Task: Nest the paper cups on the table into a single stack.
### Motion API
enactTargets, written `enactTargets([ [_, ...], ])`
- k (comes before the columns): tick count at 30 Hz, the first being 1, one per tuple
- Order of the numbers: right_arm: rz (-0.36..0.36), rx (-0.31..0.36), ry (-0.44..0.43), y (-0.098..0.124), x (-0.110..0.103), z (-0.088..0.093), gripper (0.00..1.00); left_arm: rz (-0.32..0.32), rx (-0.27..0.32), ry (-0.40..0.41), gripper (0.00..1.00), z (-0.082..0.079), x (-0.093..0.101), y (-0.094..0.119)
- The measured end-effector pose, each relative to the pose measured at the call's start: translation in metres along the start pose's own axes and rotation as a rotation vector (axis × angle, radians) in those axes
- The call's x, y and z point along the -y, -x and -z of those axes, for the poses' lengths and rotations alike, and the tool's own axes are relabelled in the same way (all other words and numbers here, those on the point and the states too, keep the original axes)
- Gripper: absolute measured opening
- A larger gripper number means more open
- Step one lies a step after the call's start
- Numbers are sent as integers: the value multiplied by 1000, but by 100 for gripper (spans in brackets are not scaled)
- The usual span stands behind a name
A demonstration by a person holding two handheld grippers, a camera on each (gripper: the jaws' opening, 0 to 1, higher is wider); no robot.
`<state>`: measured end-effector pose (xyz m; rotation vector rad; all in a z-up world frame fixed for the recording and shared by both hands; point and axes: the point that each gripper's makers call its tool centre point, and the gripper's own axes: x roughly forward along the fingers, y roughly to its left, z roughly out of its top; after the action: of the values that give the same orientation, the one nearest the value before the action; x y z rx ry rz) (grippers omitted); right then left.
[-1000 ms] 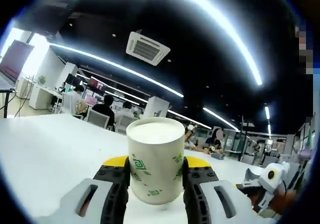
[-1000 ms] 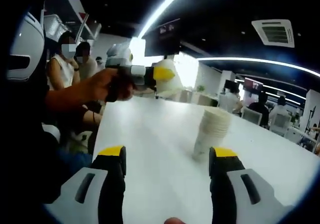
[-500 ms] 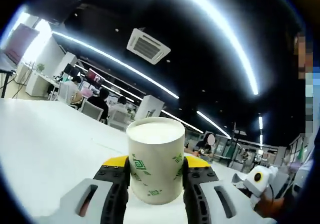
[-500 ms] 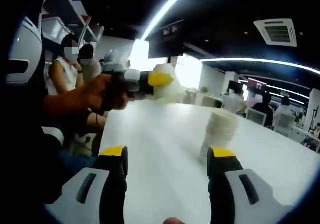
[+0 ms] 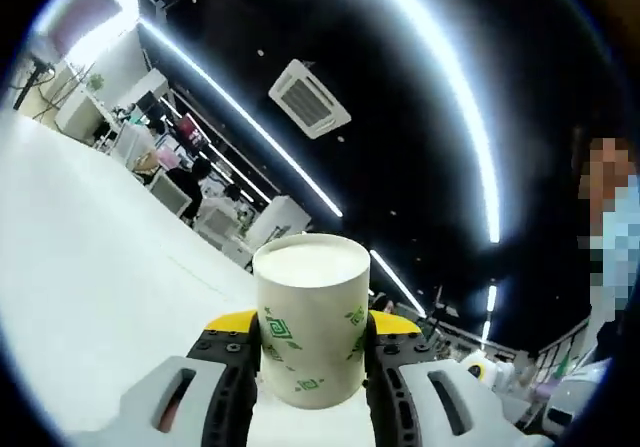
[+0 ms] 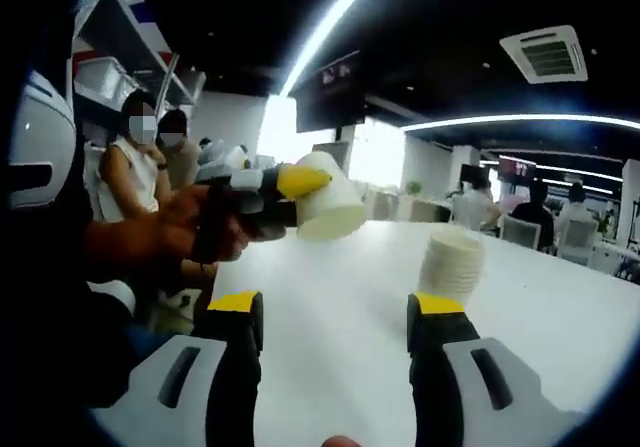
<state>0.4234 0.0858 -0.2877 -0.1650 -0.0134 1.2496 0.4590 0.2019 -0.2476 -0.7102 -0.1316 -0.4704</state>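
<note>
In the left gripper view a white paper cup point(image 5: 308, 332) with green leaf prints sits between the two yellow-tipped jaws, and my left gripper point(image 5: 306, 352) is shut on it. The right gripper view shows that same cup point(image 6: 328, 210) held tilted in the air above the white table point(image 6: 330, 327), with the left gripper point(image 6: 275, 192) and a person's hand around it. A stack of nested white paper cups point(image 6: 450, 264) stands upright on the table, just beyond my right jaw. My right gripper point(image 6: 335, 312) is open with nothing between its fingers.
The white table point(image 5: 80, 267) stretches far to the left in the left gripper view. People sit at desks and chairs point(image 6: 140, 162) around the room's edges. Bright windows and ceiling light strips lie behind the table.
The left gripper has tilted and carried its cup closer to the stack. The right gripper view has shifted slightly, with the stack sitting higher and further right.
</note>
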Motion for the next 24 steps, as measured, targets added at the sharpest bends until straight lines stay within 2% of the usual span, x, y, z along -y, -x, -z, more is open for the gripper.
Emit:
enactTargets([
  [5,-18,67,-50,-4,0,-18,56,51,37,115,44,-2,7,-1],
  [14,-79,193,-180,-9,-3,-40,47,118,82,246,44,1,24,-4],
  [20,-95,253,-282,-10,1,-46,38,164,96,338,43,7,32,-8],
  [24,-129,289,-349,-10,-2,-48,31,166,110,364,43,12,35,-11],
])
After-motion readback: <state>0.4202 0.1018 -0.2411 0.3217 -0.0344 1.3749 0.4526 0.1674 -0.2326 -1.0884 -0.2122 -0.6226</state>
